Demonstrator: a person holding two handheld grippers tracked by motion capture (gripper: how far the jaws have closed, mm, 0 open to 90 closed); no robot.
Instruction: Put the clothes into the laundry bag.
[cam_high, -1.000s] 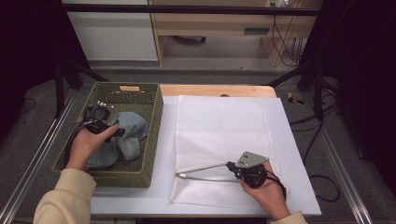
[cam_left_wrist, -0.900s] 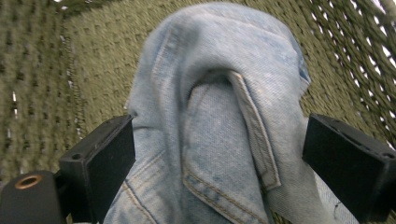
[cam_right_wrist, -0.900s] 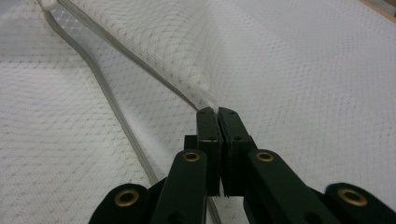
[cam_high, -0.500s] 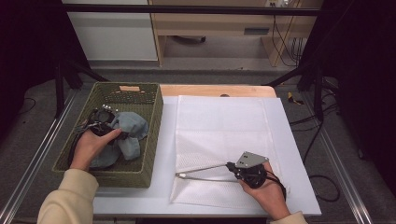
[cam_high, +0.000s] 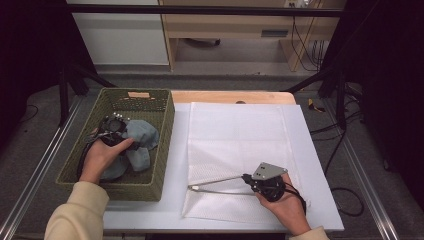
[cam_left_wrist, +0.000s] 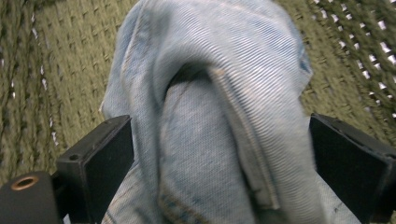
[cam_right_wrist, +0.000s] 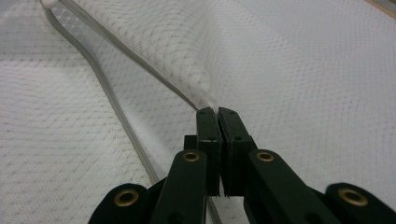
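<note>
Even overhead light brightens the table (cam_high: 320, 150) amid dark surroundings; denim (cam_left_wrist: 219, 116) between the left fingers (cam_left_wrist: 102, 158) looks slightly blurred.

On the tabletop (cam_high: 320, 150), the basket (cam_high: 165, 140) stands at the left with the denim garment (cam_high: 140, 142) inside it; the mesh bag (cam_high: 235, 145) lies flat to its right.

One olive woven basket (cam_high: 155, 145) sits at nine o'clock on the table, holding one crumpled piece of light blue denim (cam_high: 141, 142). One white mesh laundry bag (cam_high: 240, 145) lies at centre. Two handheld grippers: left gripper (cam_high: 111, 126), right gripper (cam_high: 197, 188).
</note>
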